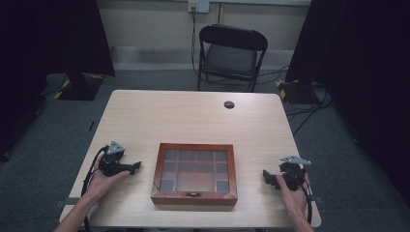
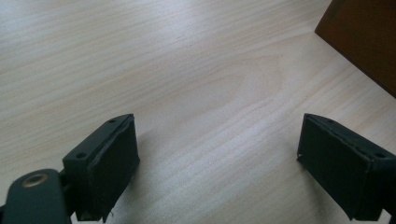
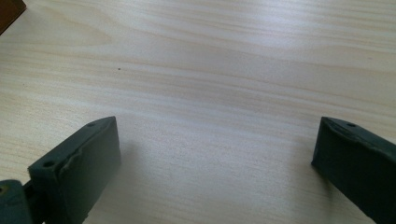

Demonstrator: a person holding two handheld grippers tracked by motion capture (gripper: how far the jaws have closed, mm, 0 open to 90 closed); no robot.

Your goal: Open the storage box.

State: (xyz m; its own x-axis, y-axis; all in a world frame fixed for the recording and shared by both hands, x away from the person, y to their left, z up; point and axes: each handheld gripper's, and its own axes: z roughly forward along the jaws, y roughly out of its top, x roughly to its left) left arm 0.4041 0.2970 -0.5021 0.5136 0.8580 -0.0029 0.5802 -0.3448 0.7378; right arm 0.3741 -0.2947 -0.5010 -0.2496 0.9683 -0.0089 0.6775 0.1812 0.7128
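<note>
The left black two-jaw gripper (image 1: 137, 166) is held low over the pale wood-grain table (image 1: 193, 116), its jaws spread wide with only bare tabletop between them. The right black two-jaw gripper (image 1: 265, 176) is likewise held wide apart, and nothing is gripped. Both are aimed inward at the shallow reddish-brown wooden box with a glass-panelled lid (image 1: 194, 173), which is set closed between them near the table's front edge, apart from each. Its corner is seen in the left gripper view (image 2: 364, 37).
</note>
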